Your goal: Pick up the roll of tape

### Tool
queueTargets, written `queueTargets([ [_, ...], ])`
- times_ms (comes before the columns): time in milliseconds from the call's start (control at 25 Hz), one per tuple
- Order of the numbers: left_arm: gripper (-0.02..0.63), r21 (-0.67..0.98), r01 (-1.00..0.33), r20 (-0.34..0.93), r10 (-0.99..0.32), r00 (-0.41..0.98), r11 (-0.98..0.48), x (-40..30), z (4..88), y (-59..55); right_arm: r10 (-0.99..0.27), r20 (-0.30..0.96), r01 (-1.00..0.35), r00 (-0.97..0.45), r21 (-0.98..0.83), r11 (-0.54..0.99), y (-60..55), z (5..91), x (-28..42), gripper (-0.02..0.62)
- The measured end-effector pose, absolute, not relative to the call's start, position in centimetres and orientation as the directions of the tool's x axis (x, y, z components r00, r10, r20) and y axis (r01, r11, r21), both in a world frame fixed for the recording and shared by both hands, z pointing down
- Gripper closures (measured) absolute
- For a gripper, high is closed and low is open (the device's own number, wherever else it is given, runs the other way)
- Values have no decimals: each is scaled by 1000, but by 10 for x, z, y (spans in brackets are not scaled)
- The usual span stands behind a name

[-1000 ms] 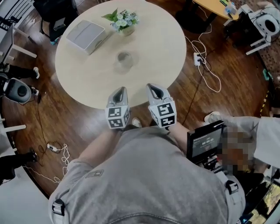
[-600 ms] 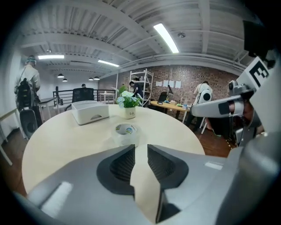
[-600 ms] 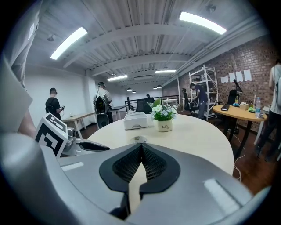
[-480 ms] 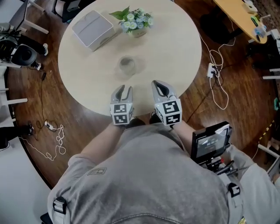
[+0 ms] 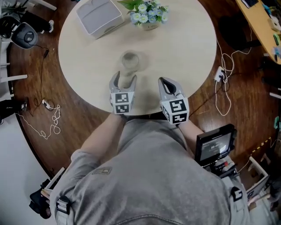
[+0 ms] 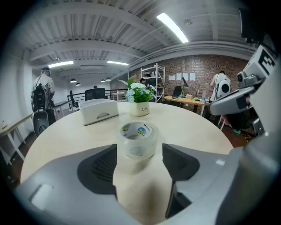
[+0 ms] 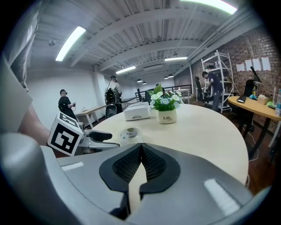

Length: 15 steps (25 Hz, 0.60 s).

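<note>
The roll of tape (image 5: 130, 60) lies on the round table (image 5: 193, 48), in the upper centre of the head view. The left gripper (image 5: 124, 78) has just been opening its jaws. They stand apart, with the tape just ahead and untouched. The right gripper (image 5: 168, 84) is closed and empty.

Round cream-topped table (image 5: 184, 48) on dark wood floor (image 5: 72, 115) carries three items: clear roll of packing tape (image 5: 130, 60) lying flat near its middle, light grey rectangular tissue box (image 5: 99, 16) far left, white pot of white-and-blue flowers (image 5: 149, 12) beside the box, not touching.
</note>
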State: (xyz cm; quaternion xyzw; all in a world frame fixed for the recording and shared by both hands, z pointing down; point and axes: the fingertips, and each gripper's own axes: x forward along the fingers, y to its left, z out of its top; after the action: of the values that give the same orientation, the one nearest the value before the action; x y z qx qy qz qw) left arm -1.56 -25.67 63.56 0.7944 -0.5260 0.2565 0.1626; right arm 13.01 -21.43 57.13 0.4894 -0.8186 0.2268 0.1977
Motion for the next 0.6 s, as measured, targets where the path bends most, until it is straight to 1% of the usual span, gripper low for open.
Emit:
queueTargets([
  [120, 254, 6, -911, 565, -750, 344, -412, -16, 639, -273, -703, 557, -890, -442, -178, 419, -221, 577, 128, 581],
  [240, 222, 19, -896, 556, -740, 379, -444, -14, 639, -283, -698, 569, -894, -435, -179, 412, -226, 579, 127, 581],
  [600, 149, 15, -827, 553, -685, 475, -561, -6, 649, -304, -699, 584, -906, -412, -179, 384, -241, 584, 119, 581],
])
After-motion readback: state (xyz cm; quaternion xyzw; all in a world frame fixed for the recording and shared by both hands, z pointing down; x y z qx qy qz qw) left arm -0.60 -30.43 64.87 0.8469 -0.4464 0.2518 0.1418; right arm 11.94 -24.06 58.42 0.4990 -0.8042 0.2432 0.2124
